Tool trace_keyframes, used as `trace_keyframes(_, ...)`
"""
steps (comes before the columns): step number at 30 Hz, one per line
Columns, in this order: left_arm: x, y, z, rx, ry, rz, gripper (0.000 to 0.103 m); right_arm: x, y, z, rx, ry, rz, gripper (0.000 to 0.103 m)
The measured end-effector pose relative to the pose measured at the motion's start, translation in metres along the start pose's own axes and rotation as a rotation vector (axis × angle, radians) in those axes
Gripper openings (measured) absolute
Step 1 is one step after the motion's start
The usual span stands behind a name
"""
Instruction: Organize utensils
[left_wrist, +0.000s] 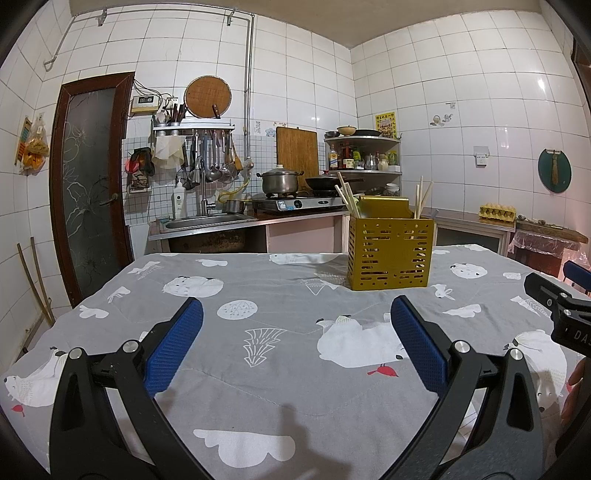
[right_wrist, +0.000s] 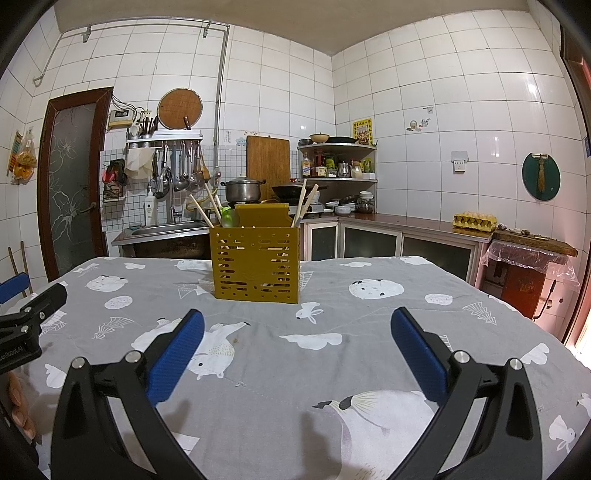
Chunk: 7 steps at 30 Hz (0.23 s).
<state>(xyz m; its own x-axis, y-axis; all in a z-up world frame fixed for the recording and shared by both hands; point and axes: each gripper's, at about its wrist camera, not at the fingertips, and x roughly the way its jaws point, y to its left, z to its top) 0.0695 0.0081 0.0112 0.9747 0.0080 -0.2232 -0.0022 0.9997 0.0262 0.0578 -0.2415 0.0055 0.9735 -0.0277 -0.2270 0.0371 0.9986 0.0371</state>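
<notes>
1. Right wrist view: the table (right_wrist: 369, 369) holds the yellow holder (right_wrist: 255, 264) standing upright, ahead and slightly left of the right gripper (right_wrist: 297, 325), jaws wide apart and empty.
2. The left gripper (left_wrist: 295, 314), equally spread and empty, has the holder ahead to its right; neither looks clearly nearer.
3. The chopsticks (right_wrist: 303, 205) already lean upright inside; no loose utensil shows.
</notes>
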Motion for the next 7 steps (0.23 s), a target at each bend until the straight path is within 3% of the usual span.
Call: trace_keyframes(7,0.0001,0.0029,0.0028,0.002,0.004,0.003,0.098,0.0001,0.0002,-0.0001,0.001,0.001,0.000,0.099)
